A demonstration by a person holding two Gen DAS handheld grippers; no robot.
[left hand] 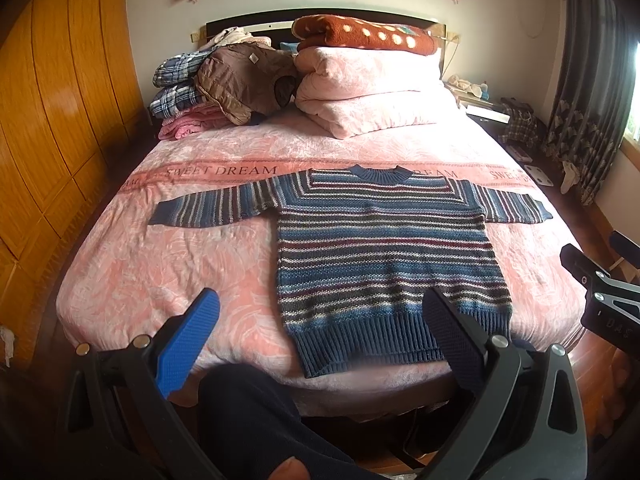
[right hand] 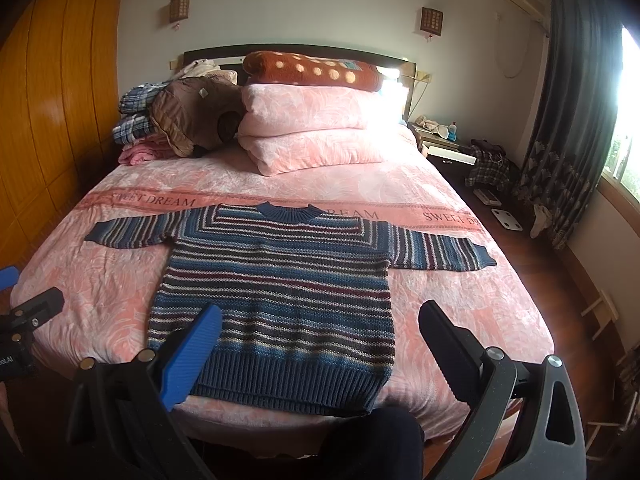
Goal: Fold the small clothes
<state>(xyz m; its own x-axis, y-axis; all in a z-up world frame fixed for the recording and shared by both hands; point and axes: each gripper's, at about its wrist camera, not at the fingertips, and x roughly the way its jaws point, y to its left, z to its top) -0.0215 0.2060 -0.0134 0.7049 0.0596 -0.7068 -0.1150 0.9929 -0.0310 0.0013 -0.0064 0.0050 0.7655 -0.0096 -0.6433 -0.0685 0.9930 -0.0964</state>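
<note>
nearest the left wrist lens is a dark trouser leg (left hand: 256, 416), just under the left tool (left hand: 320, 320), whose blue finger (left hand: 188, 344) and black finger (left hand: 452, 340) stand wide apart with nothing between them. the right tool (right hand: 320, 330) is likewise spread wide and holds nothing, hovering over the foot of the bed (right hand: 460, 300); part of it shows at the right edge of the left view. the striped knitted sweater (left hand: 384, 256) lies flat and face up on the pink bedspread (left hand: 172, 264), its ribbed hem at the near edge of the bed and its round collar toward the headboard, touching a printed band that reads "sweet dream". both sleeves are stretched straight out to the sides. neither tool touches the sweater. at the head of the bed sit two folded pink quilts (left hand: 360, 92) with a brown spotted blanket (left hand: 360, 34) on top, and beside them a heap of clothes: a brown padded jacket (left hand: 244, 80), plaid cloth and pink cloth. a wooden wardrobe (left hand: 56, 92) runs along the left wall, a dark curtain (right hand: 572, 120) hangs by the window at the right.
</note>
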